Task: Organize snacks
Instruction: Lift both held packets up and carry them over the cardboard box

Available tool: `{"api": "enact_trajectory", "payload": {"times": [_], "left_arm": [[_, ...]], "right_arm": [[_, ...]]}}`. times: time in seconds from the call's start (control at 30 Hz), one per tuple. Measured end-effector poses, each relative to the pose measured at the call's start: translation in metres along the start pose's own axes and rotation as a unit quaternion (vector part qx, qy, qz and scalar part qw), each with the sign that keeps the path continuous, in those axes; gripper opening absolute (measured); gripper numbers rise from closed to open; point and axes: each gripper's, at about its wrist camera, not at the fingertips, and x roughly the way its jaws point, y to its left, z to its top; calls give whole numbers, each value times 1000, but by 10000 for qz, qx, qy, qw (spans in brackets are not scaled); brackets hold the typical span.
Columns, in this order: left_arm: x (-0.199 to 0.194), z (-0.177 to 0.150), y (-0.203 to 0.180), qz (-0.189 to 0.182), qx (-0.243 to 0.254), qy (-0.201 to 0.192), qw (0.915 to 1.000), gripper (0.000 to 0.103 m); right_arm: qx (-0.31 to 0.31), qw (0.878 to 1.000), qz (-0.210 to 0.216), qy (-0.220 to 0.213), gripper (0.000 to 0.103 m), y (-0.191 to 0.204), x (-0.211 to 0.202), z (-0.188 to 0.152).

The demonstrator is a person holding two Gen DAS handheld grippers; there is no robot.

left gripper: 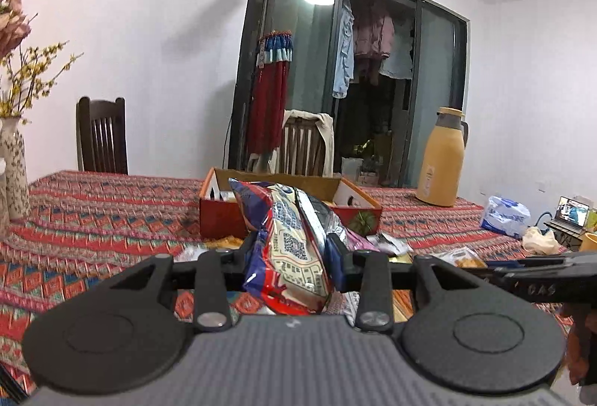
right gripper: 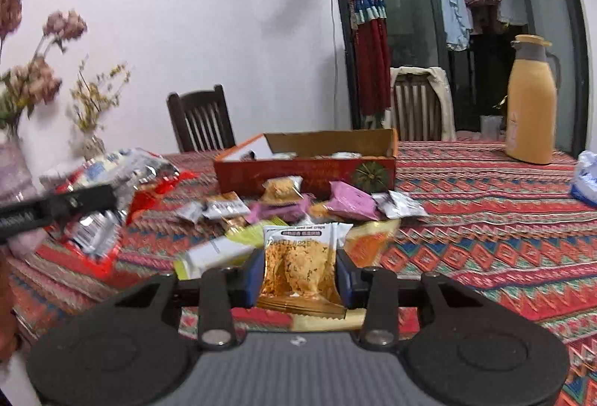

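table [right gripper: 485,219]: patterned cloth | on it: snack box [right gripper: 306,171]; loose snack packets [right gripper: 350,206]; thermos [right gripper: 531,100]; vase [left gripper: 15,174]

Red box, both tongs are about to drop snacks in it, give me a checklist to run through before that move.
1. Left tongs clamped on the large snack bag: ok.
2. Right tongs clamped on the oat crisp packet: ok.
3. Red box open at the top: ok.
4. Room left inside the box: cannot tell, though some packets already lie in it.
5. Loose snacks piled before the box, so carry over them: not ok.
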Motion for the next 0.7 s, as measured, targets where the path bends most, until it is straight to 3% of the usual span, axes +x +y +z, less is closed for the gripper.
{"api": "enact_trajectory", "payload": {"times": [0.13, 0.27, 0.43, 0.57, 0.7], "left_arm": [[26, 25, 7, -59, 64, -99, 9999, 38], [64, 57, 15, 114, 247, -289, 9992, 38], [126, 102, 34, -116, 68, -345, 9993, 38], [194, 126, 48, -104, 16, -86, 9999, 38], [266, 133, 63, 27, -147, 383, 9992, 38]], "right_arm": [[-89, 9998, -18, -196, 39, -8, 16, 31], [-246, 9989, -42, -391, 39, -17, 45, 73], [-315, 9987, 0, -394, 39, -36, 106, 131], [-277, 9996, 4, -78, 40, -54, 170, 172], [-341, 9986, -318, 248, 40, -69, 234, 193]]}}
